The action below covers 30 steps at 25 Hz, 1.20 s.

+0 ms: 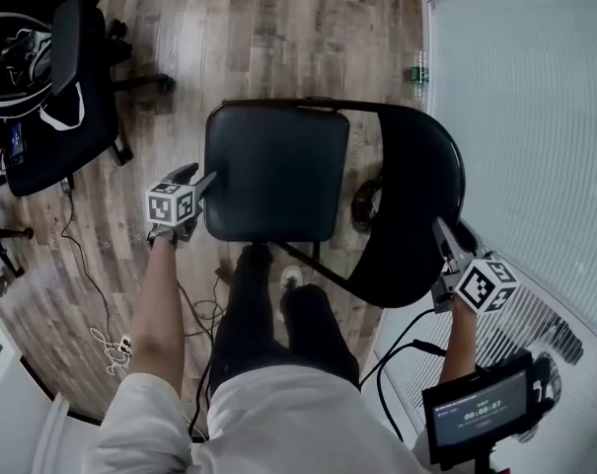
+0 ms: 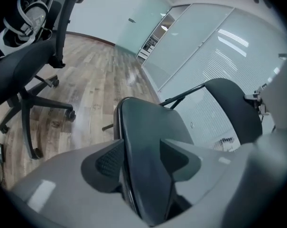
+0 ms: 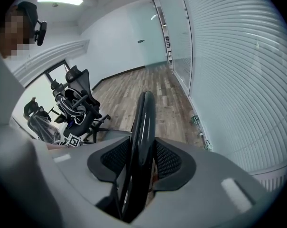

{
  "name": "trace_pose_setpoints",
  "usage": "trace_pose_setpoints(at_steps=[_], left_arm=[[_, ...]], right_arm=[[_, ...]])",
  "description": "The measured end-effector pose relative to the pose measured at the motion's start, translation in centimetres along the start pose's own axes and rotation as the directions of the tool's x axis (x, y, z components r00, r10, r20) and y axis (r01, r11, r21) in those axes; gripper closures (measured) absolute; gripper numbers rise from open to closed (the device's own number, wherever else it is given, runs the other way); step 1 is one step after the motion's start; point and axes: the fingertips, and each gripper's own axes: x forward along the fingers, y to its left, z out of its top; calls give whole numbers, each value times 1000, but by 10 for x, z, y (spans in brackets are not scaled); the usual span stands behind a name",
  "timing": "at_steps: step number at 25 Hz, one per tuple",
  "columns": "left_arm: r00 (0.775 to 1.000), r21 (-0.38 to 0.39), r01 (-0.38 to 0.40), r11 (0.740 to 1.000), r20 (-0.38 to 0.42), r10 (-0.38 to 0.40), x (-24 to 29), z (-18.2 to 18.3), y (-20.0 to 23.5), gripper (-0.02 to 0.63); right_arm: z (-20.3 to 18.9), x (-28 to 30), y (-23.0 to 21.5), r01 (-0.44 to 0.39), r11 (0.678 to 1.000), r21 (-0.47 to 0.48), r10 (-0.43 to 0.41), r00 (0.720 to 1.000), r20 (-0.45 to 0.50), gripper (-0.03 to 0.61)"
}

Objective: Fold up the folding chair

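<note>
The folding chair stands open below me on the wood floor. Its black padded seat (image 1: 278, 171) lies flat and its curved black backrest (image 1: 421, 205) rises on the right. My left gripper (image 1: 207, 181) is at the seat's left edge. In the left gripper view the seat's (image 2: 148, 141) edge runs between the parted jaws of that gripper (image 2: 142, 158), which stands open around it. My right gripper (image 1: 441, 230) is on the backrest's near rim. In the right gripper view the thin backrest (image 3: 142, 127) is seen edge-on, with both ribbed pads of the gripper (image 3: 142, 156) closed against it.
A black office chair (image 1: 61, 87) with white straps stands at the upper left, and more office chairs (image 3: 79, 103) show beyond. A glass wall with blinds (image 1: 535, 117) runs along the right. Cables (image 1: 111, 344) lie on the floor. My legs (image 1: 278, 324) stand just behind the seat. A small screen (image 1: 481, 408) sits at lower right.
</note>
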Motion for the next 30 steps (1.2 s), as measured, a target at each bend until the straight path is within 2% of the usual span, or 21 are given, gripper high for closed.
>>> trace_pose_setpoints(at_steps=[4,7,11,17,19,23,30], left_arm=[[999,-68,48,997,2,-48,13,-13,5,364],[997,-153,83,985,7,-83,27,-24,12,354],[993,-215,115,970,10,-116,38,-41,18,342],[965,-319,258,912,125,-229,31,-37,27,322],[952,-339,304,890,138,-273,30,-38,29,290],[927,-353,375,857,125,-354,32,-40,26,285],[898,-368,434,822,105,-427,49,-43,21,292]], right_arm=[[-5,0,1,-6,1000,-5,6,1000,-10,420],[-5,5,0,-25,1000,-3,25,999,-21,427],[-10,7,-1,-47,999,-20,47,998,-34,433],[-2,6,17,-52,999,-7,52,996,-75,440],[0,7,21,-47,999,2,47,995,-86,442],[3,4,26,-31,1000,0,31,994,-104,444],[-4,4,26,-26,999,25,29,992,-126,453]])
